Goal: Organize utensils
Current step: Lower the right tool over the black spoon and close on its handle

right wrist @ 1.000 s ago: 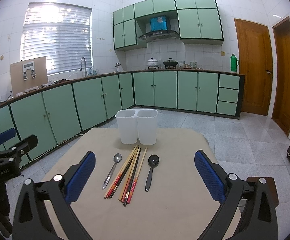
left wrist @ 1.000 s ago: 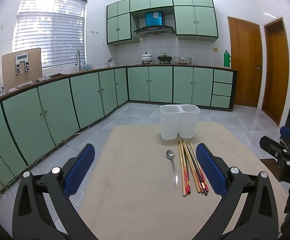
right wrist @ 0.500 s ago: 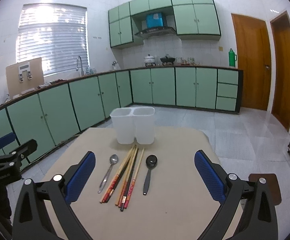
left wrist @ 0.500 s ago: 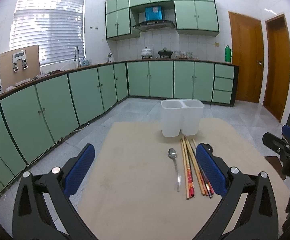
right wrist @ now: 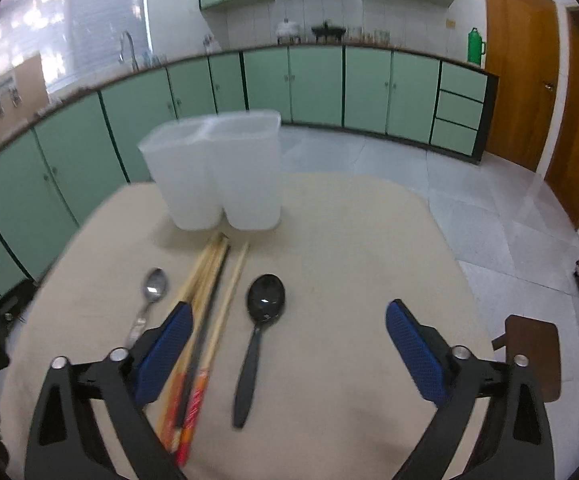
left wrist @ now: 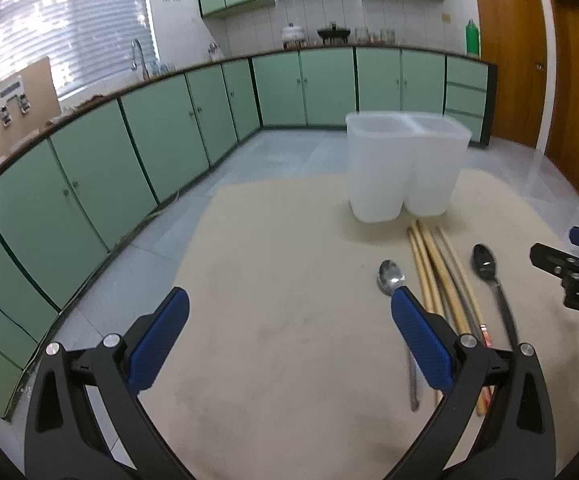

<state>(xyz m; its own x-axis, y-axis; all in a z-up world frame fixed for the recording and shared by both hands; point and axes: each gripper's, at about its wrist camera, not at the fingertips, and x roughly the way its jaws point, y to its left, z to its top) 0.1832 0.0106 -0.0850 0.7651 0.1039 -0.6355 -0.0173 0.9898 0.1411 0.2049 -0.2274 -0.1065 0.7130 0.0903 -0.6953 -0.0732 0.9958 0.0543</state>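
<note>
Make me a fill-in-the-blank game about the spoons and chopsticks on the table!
1. The white holder has ____ compartments.
2. The chopsticks lie between the metal spoon and the ____ spoon.
3. The jaws of the right hand-held gripper are ____.
4. The utensils all lie on the ____, not in the holder.

Missing words: two; black; open; table
</note>
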